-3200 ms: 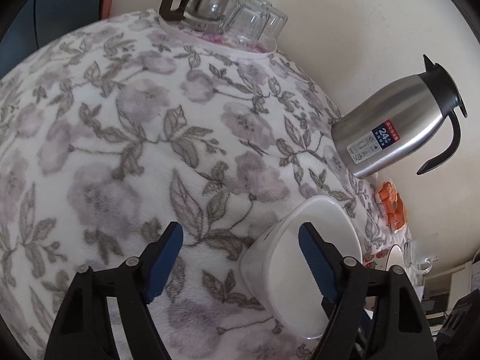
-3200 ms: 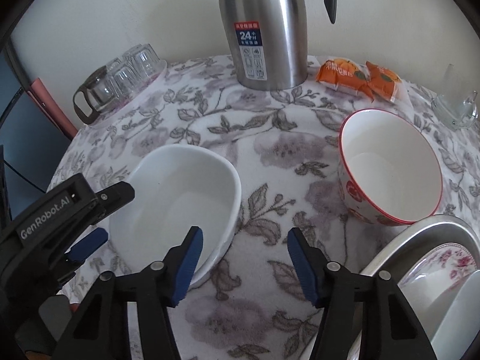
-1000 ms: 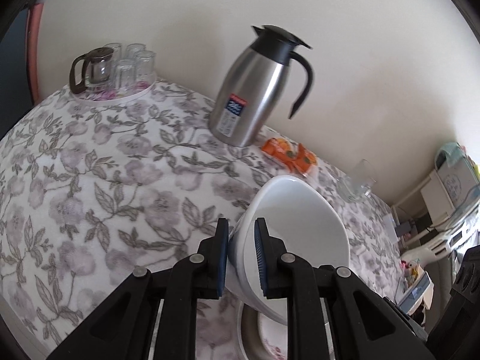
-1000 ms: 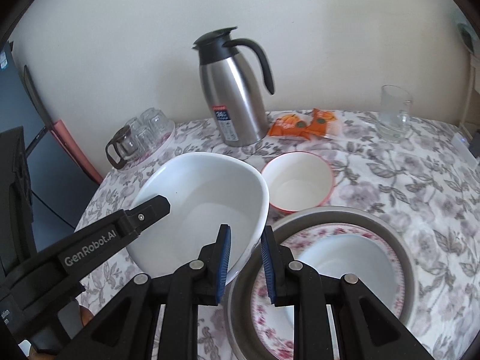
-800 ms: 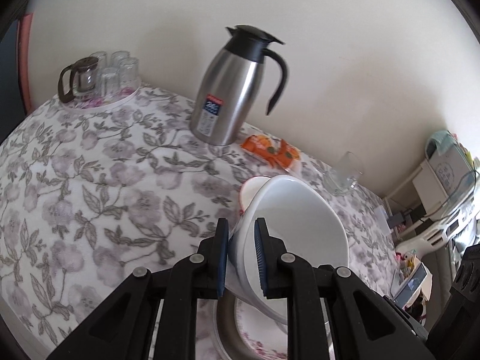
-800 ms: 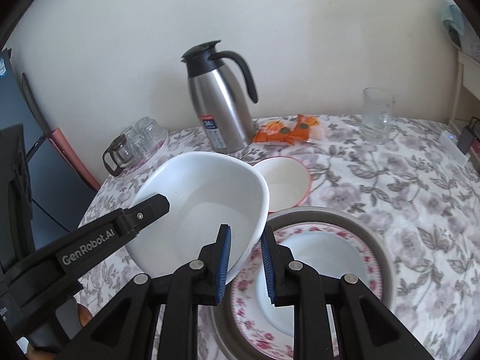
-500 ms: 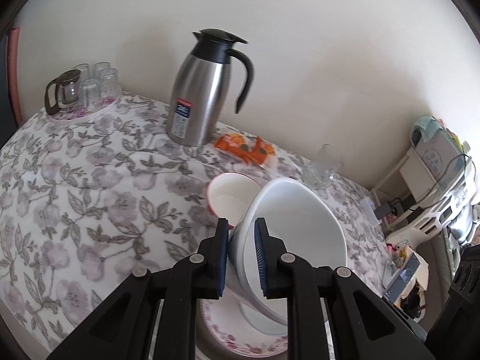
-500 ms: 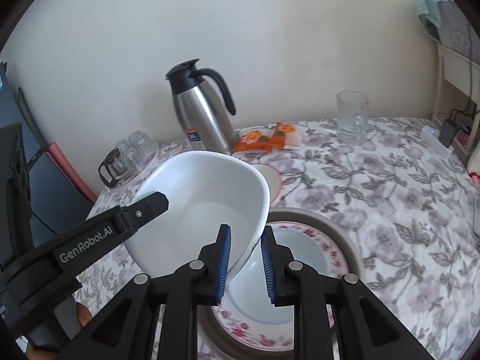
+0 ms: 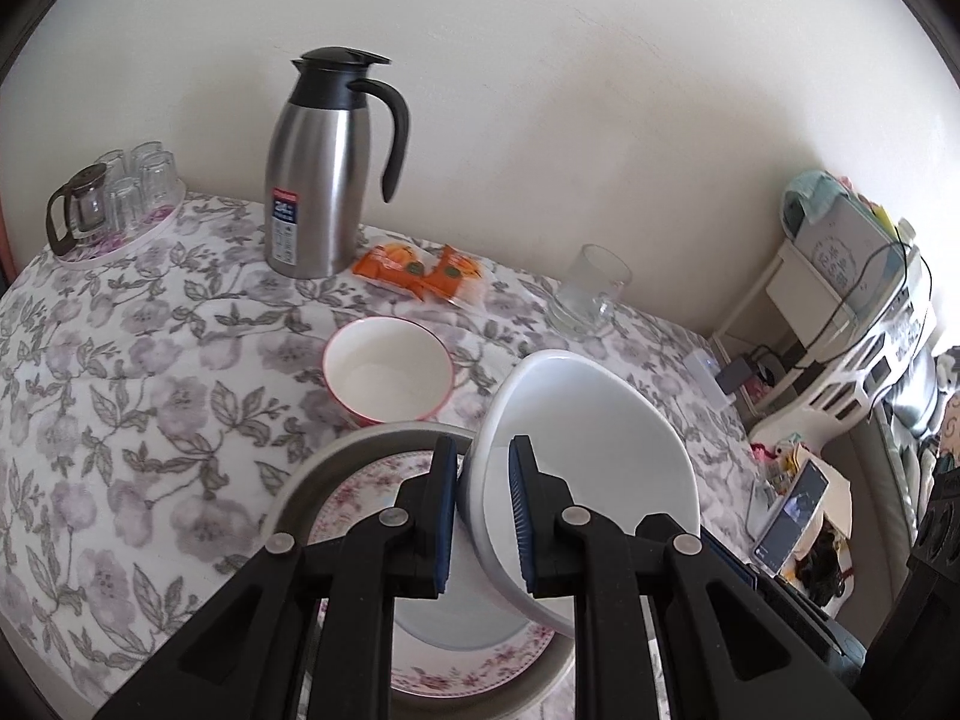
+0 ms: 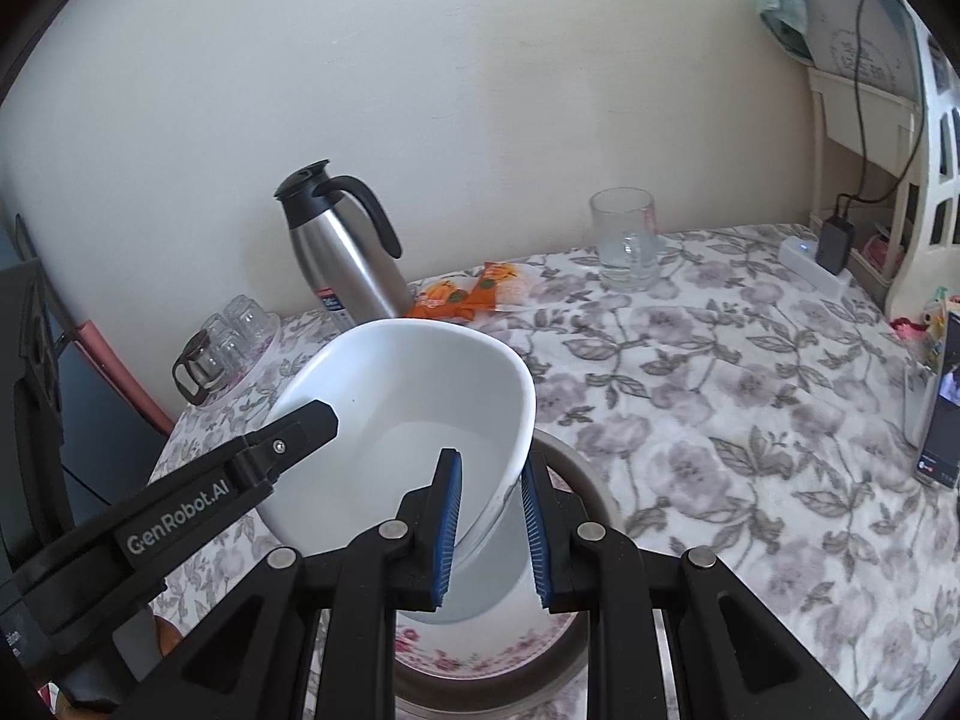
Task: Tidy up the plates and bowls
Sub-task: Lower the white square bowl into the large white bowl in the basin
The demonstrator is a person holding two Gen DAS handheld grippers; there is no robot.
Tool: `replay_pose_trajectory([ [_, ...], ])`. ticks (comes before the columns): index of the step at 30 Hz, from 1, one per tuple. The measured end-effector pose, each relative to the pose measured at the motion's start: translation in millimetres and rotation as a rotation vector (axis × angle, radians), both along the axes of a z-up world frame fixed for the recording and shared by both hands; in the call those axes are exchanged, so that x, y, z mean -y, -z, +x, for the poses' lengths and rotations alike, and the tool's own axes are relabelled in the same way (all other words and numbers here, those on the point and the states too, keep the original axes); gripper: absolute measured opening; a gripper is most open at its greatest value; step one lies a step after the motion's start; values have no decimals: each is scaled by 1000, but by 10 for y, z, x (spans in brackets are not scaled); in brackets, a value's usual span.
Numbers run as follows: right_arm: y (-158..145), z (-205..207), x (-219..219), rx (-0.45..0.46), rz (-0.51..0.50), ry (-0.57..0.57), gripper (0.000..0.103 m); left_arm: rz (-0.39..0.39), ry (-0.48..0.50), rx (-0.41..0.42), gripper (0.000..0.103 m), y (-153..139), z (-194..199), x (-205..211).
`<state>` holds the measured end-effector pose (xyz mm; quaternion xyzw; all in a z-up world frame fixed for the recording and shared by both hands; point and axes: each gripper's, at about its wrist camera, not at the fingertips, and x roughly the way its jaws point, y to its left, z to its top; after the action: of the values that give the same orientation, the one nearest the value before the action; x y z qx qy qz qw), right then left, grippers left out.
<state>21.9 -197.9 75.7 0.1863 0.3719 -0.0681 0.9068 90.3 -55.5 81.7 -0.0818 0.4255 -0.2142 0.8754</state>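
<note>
Two grippers share one white bowl, each pinching an opposite side of its rim.

In the left wrist view, the left gripper (image 9: 483, 510) sits at lower centre with its blue pads clamped on the wall of the white bowl (image 9: 591, 450), which is tilted and held in the air to the right of centre. Beneath it, at the bottom of the frame, lies a floral plate (image 9: 372, 483) inside a grey metal pan (image 9: 336, 456). Just above the pan's rim stands a red-rimmed bowl (image 9: 389, 369) on the flowered tablecloth (image 9: 120, 372). Farther up, left of centre, a steel thermos jug (image 9: 321, 168) stands upright; orange snack packets (image 9: 420, 267) lie to its right, and a glass mug (image 9: 591, 294) farther right.

In the right wrist view, the right gripper (image 10: 491, 525) at lower centre has its pads closed on the bowl's (image 10: 408, 396) near rim. The left gripper's black finger (image 10: 288, 438) reaches in from the lower left onto the bowl's far side. The bowl hangs above the plate (image 10: 480, 654) and pan (image 10: 585, 495) at the bottom centre.
</note>
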Motion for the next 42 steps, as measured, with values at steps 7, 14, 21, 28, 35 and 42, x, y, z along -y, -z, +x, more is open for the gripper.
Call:
replay_pose_trajectory([
  [7, 66, -18, 54, -20, 1, -11, 22, 21, 10, -22, 18, 68, -14, 81],
  [14, 131, 42, -59, -45, -2, -38, 22, 42, -17, -46, 18, 150, 13, -6],
  [21, 252, 132, -157, -82, -9, -52, 22, 57, -40, -96, 18, 308, 90, -92],
  [28, 408, 198, -173, -122, -4, -62, 22, 70, -45, -148, 18, 473, 163, -111],
  [35, 502, 242, -204, -146, -6, -71, 22, 85, -54, -180, 18, 580, 213, -119],
  [42, 555, 258, -200, -160, -9, -68, 22, 101, -48, -211, 18, 684, 237, -102],
])
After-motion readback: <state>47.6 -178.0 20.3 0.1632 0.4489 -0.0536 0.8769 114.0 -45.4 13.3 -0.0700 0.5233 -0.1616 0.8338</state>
